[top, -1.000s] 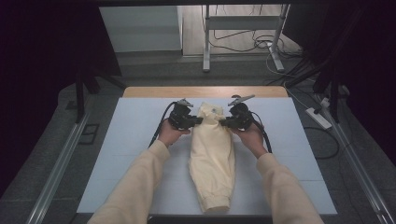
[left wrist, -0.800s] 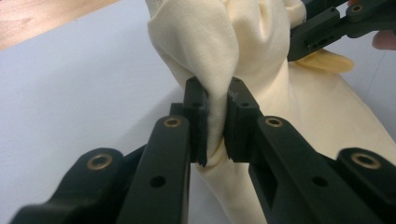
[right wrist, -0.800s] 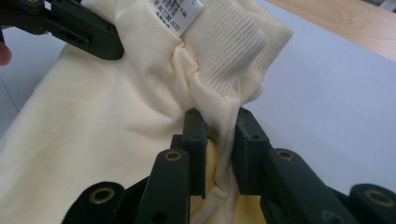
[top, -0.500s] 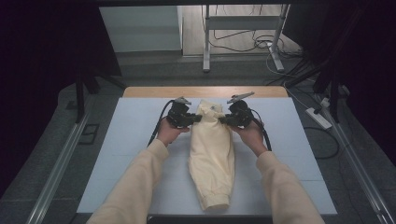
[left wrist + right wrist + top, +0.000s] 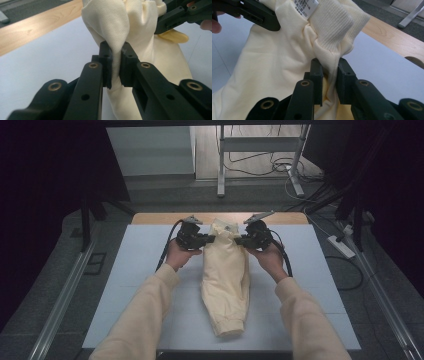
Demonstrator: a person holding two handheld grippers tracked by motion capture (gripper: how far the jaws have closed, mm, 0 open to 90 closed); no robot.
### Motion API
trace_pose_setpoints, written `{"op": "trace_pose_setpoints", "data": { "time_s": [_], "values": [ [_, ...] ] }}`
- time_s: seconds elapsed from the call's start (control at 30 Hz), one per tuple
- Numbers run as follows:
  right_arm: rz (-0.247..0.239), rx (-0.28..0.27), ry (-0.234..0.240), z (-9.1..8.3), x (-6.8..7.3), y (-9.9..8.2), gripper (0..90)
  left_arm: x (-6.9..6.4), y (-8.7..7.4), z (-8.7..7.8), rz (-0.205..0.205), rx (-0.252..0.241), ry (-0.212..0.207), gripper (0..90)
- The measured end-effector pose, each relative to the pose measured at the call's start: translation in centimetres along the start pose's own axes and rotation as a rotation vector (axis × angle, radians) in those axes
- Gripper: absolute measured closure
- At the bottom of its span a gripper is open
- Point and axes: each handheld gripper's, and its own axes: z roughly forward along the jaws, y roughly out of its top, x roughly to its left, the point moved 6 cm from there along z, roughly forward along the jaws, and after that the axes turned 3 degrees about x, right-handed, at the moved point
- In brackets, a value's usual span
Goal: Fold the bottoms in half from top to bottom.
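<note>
High view: both claws pinch garment (image 5: pixel 225 270) mid-mat (image 5: pixel 130 285).

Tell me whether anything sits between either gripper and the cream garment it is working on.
Nothing visible does. The left gripper is shut on a fold of the cream garment, and the right gripper is pinched on the fabric just below the ribbed collar. Both jaws press straight on cloth.

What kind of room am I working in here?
Probably a lab or test workspace: a pale blue mat covers the wooden table, with loose cables and a power strip on the floor beyond.
</note>
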Motion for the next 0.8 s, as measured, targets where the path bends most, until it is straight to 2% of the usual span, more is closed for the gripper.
{"op": "trace_pose_setpoints", "data": {
  "time_s": [0.33, 0.43, 0.53, 0.63, 0.7, 0.8],
  "values": [
    [-0.006, -0.001, -0.004, 0.1, 0.0, 0.0, 77.0, -0.1, 0.1, -0.2, 0.005, -0.002, 0.004, 81.7],
    [-0.009, -0.004, -0.011, 0.0, -0.1, 0.2, 77.1, 0.0, 0.7, -0.6, 0.005, -0.006, -0.001, 82.3],
    [-0.022, -0.03, -0.031, -0.7, -0.3, 1.5, 77.3, 0.3, 2.4, -1.7, 0.019, -0.026, 0.016, 82.3],
    [-0.028, -0.083, -0.044, -2.1, -0.4, 3.3, 77.3, 0.2, 4.0, -3.0, 0.038, -0.056, 0.034, 82.4],
    [-0.035, -0.097, -0.046, -2.6, -0.3, 3.9, 77.3, 0.1, 4.1, -3.3, 0.045, -0.063, 0.036, 82.4],
    [-0.04, -0.082, -0.042, -2.6, -0.3, 3.6, 77.3, 0.1, 3.7, -3.0, 0.042, -0.052, 0.029, 82.4]
  ]
}}
